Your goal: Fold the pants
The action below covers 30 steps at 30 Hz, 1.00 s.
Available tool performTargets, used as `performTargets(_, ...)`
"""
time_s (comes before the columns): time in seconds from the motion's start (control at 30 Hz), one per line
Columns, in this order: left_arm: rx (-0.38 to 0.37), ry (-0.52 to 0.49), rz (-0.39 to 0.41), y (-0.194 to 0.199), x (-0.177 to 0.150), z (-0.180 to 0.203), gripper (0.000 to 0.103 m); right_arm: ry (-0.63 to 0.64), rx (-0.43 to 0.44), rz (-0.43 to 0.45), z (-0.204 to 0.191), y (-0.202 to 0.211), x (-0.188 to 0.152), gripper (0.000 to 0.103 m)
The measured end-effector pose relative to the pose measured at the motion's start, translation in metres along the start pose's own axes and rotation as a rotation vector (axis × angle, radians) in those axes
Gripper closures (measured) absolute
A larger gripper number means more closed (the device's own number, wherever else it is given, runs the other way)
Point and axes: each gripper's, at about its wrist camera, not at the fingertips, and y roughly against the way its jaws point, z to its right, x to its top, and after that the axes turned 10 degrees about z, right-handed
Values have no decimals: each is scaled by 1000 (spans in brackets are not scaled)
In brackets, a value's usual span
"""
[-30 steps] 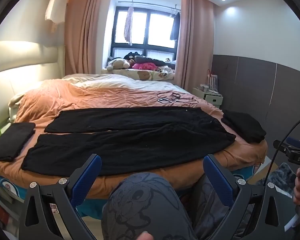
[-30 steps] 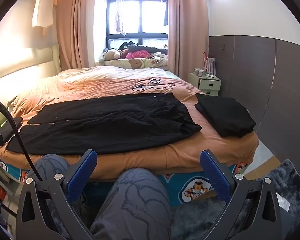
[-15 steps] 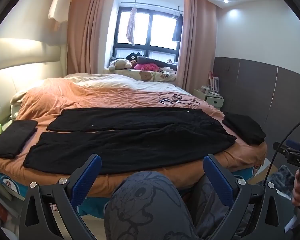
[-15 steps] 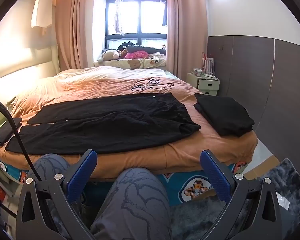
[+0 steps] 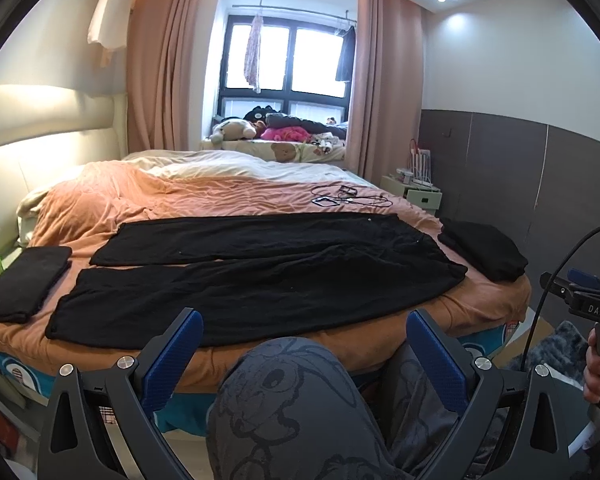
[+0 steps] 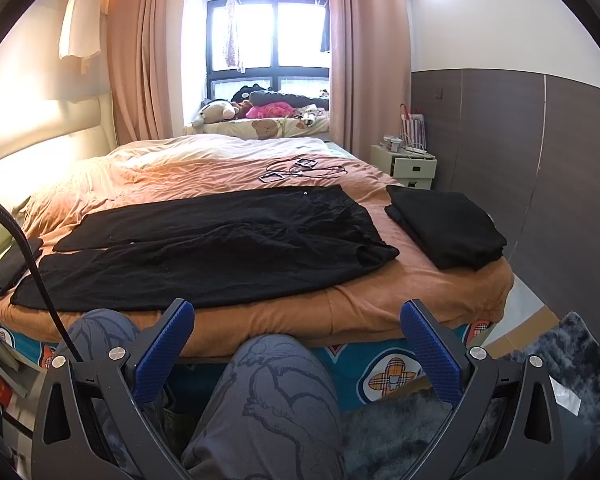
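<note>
folded black cloth (image 5: 24,280) at bed's left edge | black long pants (image 5: 260,268) laid flat, unfolded, across orange bedspread (image 5: 204,196), unmoved | left gripper (image 5: 305,344) fingers wide apart, empty, view slightly raised | right gripper (image 6: 297,338) fingers apart, empty, unchanged | folded black stack (image 6: 444,224) at right

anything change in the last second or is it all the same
Almost nothing. The left wrist view tipped up slightly, so the bed sits a little lower in frame. Both the left gripper and the right gripper stayed open and empty, and the black pants lie spread flat, untouched.
</note>
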Motion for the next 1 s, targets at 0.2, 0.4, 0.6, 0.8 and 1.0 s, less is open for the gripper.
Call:
performTargets(0.2, -8, -2, 2, 1, -1, 0, 0, 0, -5, 6, 0, 1, 0, 0)
performTargets(0.4, -12, 0, 7, 3, -1, -1, 0, -4, -6, 11, 1, 3, -1, 0)
performTargets(0.6, -14, -2, 14, 6, 0, 3, 0, -5, -2, 13, 1, 2, -1, 0)
performTargets(0.8, -18, -1, 25, 10, 2, 1, 0, 3, 1, 22, 1, 5, -2, 0)
performTargets(1.0, -19, -5, 35, 14, 4, 0, 0, -2, 3, 26, 3, 6, -3, 0)
